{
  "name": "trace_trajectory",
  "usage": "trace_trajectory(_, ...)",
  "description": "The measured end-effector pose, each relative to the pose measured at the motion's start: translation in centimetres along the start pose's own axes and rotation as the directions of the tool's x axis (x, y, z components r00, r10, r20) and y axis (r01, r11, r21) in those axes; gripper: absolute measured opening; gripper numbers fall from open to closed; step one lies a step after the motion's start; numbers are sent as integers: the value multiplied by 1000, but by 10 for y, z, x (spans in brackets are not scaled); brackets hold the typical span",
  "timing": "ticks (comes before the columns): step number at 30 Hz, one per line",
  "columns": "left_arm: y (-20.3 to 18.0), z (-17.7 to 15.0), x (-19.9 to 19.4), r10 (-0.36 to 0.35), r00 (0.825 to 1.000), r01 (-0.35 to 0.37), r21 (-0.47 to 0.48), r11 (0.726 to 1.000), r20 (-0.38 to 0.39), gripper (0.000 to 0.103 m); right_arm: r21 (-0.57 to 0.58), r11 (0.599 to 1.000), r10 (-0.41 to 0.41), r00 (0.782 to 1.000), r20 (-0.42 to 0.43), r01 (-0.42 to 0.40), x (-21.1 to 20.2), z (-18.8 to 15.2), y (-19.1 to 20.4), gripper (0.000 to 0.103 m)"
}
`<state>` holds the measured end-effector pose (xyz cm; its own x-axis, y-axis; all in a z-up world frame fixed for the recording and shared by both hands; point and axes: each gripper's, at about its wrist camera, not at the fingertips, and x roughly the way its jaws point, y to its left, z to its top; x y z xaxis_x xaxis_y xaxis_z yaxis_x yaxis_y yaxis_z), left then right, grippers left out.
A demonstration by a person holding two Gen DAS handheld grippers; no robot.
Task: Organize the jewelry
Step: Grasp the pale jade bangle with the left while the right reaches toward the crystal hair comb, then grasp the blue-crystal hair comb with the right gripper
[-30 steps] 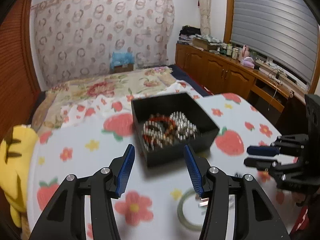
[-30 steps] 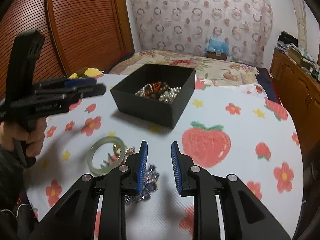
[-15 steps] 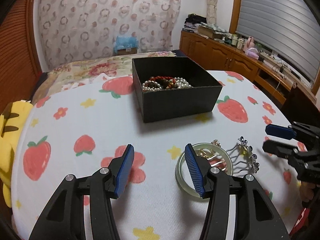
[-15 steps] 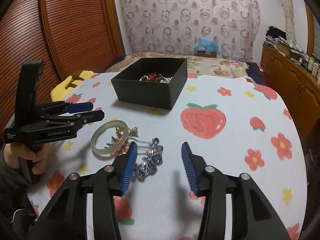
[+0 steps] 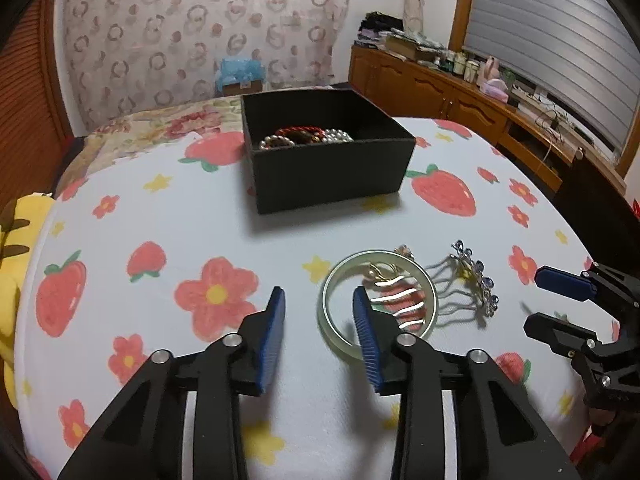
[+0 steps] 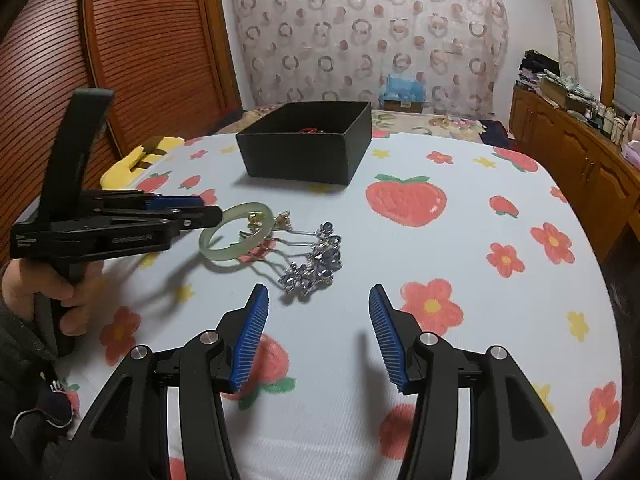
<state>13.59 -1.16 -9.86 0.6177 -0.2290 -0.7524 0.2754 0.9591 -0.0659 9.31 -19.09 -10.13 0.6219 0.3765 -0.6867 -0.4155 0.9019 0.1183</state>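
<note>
A black open box (image 5: pixel 328 160) (image 6: pixel 308 148) stands on the table and holds pearl and red bead strands (image 5: pixel 306 136). In front of it lie a pale green bangle (image 5: pixel 340 320) (image 6: pixel 236 236), a gold hair pin (image 5: pixel 386 274) inside the bangle, and a silver hair comb with blue stones (image 5: pixel 474 284) (image 6: pixel 316 264). My left gripper (image 5: pixel 318 320) is open and empty, just above the bangle's left rim. My right gripper (image 6: pixel 318 316) is wide open and empty, a little short of the comb; it also shows in the left wrist view (image 5: pixel 556 304).
The table wears a white cloth with strawberries and flowers (image 6: pixel 408 200). A yellow plush toy (image 5: pixel 12 264) sits at the left edge. A bed (image 5: pixel 160 120) lies behind the table, wooden cabinets (image 5: pixel 440 92) along the right wall.
Both grippers have pulled back from the box toward the near side of the table. The right gripper's jaws have opened wide. The bangle, pin and comb came fully into view.
</note>
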Motion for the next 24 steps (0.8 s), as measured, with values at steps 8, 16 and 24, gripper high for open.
trace_trajectory(8,-3,-2,14,37,999,-36,10,999,-28,7,0,1000,3,1000,7,-3,-1,-4,2,55)
trace_trajectory(16,13,-18,-16,50,997,-46,-59,997,53,6,-3,1000,20,1000,3,-20,1,7,2,55)
trace_trajectory(24,18,-25,-52,58,987,-45,-93,995,147,6,-17,999,35,998,-51,-36,25,30,1,47)
